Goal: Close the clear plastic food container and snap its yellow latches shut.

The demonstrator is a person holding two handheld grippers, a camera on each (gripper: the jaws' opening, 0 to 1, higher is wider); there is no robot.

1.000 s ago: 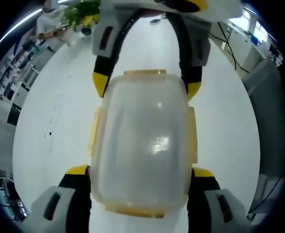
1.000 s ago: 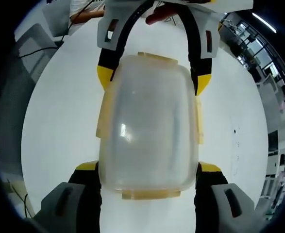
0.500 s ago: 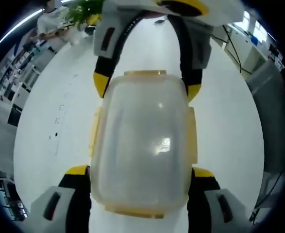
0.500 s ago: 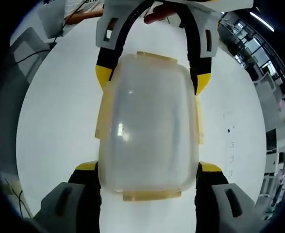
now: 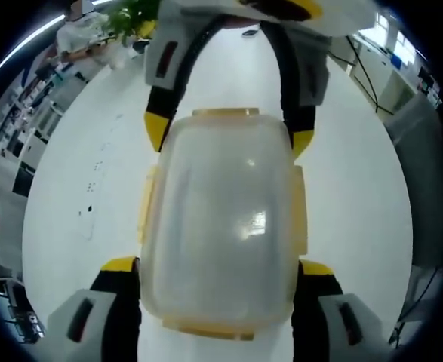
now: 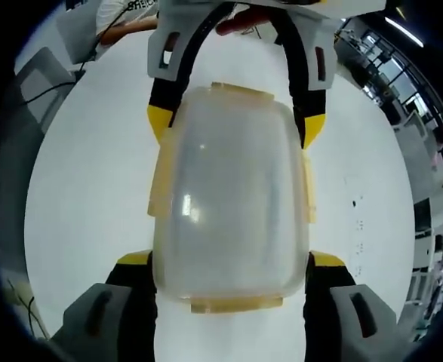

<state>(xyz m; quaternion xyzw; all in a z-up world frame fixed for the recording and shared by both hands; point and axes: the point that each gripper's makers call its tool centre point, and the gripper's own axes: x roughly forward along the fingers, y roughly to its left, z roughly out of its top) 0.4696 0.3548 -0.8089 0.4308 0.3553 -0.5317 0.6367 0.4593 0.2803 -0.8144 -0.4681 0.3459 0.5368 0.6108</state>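
The clear plastic food container [image 5: 221, 226] has its lid on, and pale yellow latches [image 5: 147, 204] lie flat along its sides and ends. My left gripper [image 5: 217, 265] clamps its near end, yellow-tipped jaws pressed to both sides. At the far end my right gripper [image 5: 225, 134] grips it the same way. In the right gripper view the container [image 6: 232, 204] sits between my right gripper [image 6: 232, 259] below and my left gripper [image 6: 232, 124] above. A side latch [image 6: 159, 188] and an end latch [image 6: 236, 304] show there.
A white round table [image 5: 78, 173] lies under the container, with bare surface [image 6: 85, 188] on both sides. Small dark specks [image 5: 89, 210] mark it. A person's sleeve and hand [image 6: 130, 19] are past the far edge, beside cables and office furniture.
The hold on the container is the same. Only the background has slid a little, so the hands and cameras have shifted slightly together.
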